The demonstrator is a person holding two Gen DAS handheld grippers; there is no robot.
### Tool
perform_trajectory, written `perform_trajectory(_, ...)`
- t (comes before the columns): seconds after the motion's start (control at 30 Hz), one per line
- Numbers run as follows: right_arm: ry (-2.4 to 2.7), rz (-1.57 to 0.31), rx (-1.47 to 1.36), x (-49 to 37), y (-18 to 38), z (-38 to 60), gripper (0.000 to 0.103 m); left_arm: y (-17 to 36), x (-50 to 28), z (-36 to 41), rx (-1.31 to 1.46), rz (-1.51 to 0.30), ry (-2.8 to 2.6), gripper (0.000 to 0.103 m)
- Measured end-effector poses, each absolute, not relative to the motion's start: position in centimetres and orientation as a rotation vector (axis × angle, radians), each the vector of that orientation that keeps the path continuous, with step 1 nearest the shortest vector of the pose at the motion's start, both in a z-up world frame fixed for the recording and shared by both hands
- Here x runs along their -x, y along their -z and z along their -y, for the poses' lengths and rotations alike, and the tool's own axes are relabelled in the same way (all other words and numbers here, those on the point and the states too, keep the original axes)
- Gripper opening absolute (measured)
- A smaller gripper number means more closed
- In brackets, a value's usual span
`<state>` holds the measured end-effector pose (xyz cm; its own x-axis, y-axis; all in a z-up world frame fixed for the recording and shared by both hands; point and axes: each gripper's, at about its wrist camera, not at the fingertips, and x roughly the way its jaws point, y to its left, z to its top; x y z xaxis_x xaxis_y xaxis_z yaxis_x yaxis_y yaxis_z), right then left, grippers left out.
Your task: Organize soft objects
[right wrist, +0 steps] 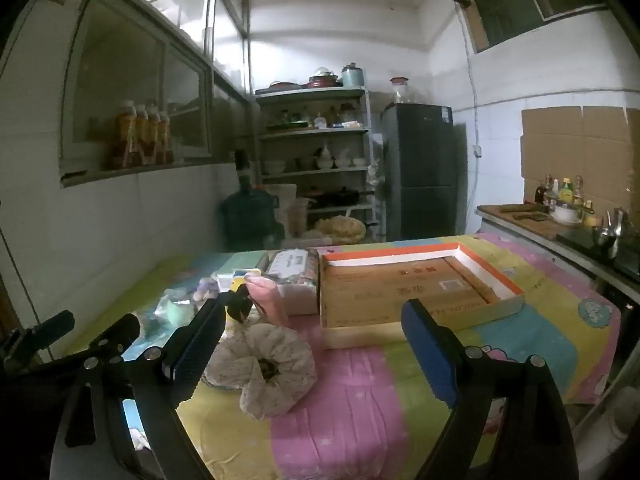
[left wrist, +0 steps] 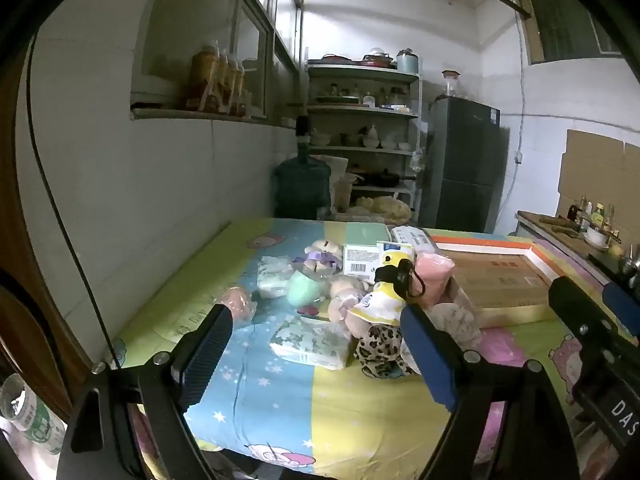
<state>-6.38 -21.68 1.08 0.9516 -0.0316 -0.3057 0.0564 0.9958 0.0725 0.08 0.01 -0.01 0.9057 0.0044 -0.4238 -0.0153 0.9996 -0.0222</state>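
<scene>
Both the left tongs and right tongs are wide open and empty. Reaching into the crowded soft toys may knock neighbours off the desk.

Left wrist view: mounted behind the left gripper, looking forward and slightly down along its two fingers across the patterned cloth. It sits at the near edge, close to the pile of soft toys. At its right margin the right gripper intrudes.

Right wrist view: mounted behind the right gripper, same forward, slightly downward heading, set further right, centred nearer the shallow cardboard tray.

Shared ground: the cloth, the tray, the toy pile, and beyond them the shelving rack, fridge and water jug.
</scene>
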Motion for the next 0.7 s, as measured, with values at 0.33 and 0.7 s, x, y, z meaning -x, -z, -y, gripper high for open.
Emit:
perform_trajectory(0.33,0.03,-0.311,-0.083,6.31,-1.39,21.3,0.09,0.23,-0.08,0.22,0.016,-0.44,-0.002,0.083)
perform_trajectory(0.7,0.018,-0.311,-0.069,6.52,-0.98,20.88,0.09,0.36,-0.09,0.42,0.019,-0.439,0.002,0.083)
